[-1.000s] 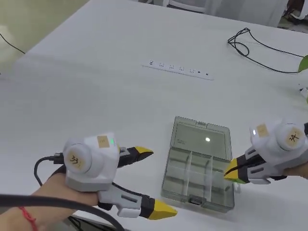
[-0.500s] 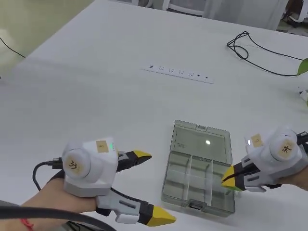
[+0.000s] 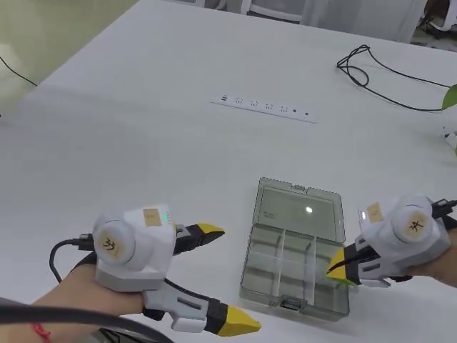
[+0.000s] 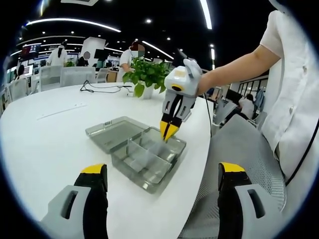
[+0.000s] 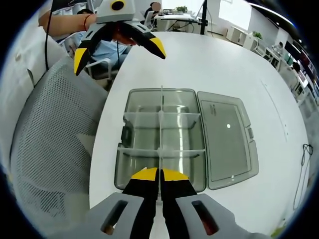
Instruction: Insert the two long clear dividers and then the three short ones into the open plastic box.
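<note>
The clear plastic box (image 3: 250, 275) lies open near the table's front edge, with its lid (image 3: 300, 207) folded flat behind it. Clear dividers stand inside, crossing each other. My right gripper (image 3: 335, 268) is at the box's right side, shut on the end of a thin clear divider (image 5: 160, 129) that runs across the middle of the box (image 5: 119, 164). Its yellow tips (image 5: 160, 174) are pressed together on that strip. My left gripper (image 3: 228, 276) hovers open to the left of the box, with nothing between its jaws. The left gripper view shows the right gripper (image 4: 167, 133) pointing down into the box (image 4: 130, 174).
A white power strip (image 3: 264, 105) lies farther back on the white table. A coiled black cable (image 3: 371, 68) is at the back right, by a green plant (image 4: 144, 79). A mesh chair (image 5: 50, 139) stands just off the table's front edge.
My right gripper has moved slightly left and down, closer over the box's right side. The left gripper has stayed put and stayed open. The head camera shifted a little.
</note>
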Tool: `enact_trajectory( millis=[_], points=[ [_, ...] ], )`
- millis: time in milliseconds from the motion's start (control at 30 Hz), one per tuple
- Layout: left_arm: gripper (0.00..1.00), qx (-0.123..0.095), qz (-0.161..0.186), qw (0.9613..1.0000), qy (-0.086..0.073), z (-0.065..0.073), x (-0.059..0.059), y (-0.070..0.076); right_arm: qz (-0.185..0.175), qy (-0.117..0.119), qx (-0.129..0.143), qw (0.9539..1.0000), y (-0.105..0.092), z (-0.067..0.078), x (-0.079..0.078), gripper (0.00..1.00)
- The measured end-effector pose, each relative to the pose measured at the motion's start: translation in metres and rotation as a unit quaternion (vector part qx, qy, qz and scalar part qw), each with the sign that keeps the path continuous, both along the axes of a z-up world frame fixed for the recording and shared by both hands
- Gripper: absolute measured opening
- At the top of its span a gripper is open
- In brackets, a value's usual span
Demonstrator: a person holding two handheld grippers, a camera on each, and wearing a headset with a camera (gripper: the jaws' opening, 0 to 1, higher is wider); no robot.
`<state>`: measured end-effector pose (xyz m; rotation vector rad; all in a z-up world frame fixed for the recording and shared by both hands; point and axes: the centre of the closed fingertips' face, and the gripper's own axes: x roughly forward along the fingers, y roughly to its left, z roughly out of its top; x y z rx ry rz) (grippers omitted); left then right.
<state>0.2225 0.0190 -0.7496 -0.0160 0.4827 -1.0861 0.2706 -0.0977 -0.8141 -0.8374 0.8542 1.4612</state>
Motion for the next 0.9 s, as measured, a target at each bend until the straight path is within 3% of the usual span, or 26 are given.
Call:
enact_trajectory(
  millis=[500,900],
  points=[
    [0.93,0.001,0.0,1.0,0.002,-0.003,0.0,0.002,-0.012,-0.004,-0.002,0.9999,-0.002,-0.002,0.002,0.04],
    [0.95,0.004,0.0,1.0,0.001,-0.001,-0.001,0.003,-0.062,-0.013,0.034,0.9974,-0.009,0.019,0.01,0.14]
  ],
)
